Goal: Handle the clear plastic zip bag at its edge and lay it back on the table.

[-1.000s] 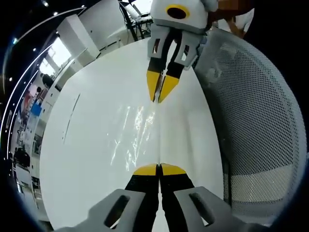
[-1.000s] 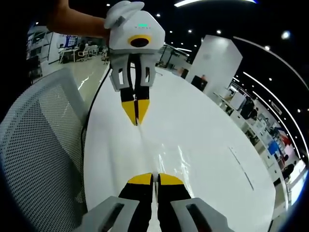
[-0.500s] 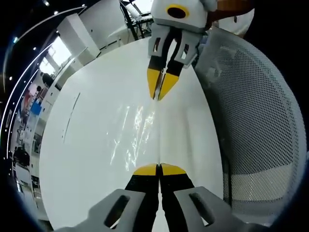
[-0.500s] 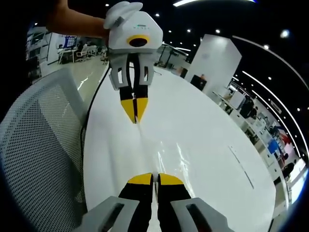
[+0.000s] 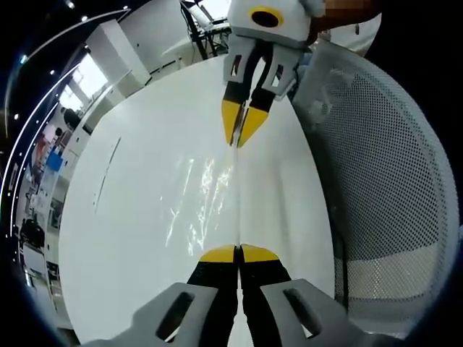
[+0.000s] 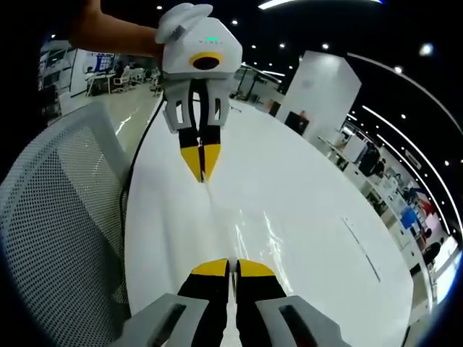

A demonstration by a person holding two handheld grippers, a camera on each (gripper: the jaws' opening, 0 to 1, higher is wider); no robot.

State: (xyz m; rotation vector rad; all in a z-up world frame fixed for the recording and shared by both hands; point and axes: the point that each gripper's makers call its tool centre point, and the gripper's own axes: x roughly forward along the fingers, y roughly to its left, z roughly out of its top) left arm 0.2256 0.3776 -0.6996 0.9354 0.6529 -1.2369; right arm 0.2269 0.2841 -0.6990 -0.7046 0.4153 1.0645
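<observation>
Barely drifting apart, both grippers (image 5: pixel 238 252) (image 6: pixel 231 266) are pinching the zip bag's (image 5: pixel 206 202) edge, stretching it lengthwise between closed jaws.

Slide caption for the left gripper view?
Both grippers pinch a clear zip bag stretched above the white table.

Bright, sharp — glare streaks, fisheye-warped edges

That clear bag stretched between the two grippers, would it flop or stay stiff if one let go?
Probably flop: the bag is thin clear film, showing as wrinkled glints over the table. It looks very light and empty. Its edge runs taut between the left gripper and right gripper, both shut on it, so slack would likely crumple it.
</observation>
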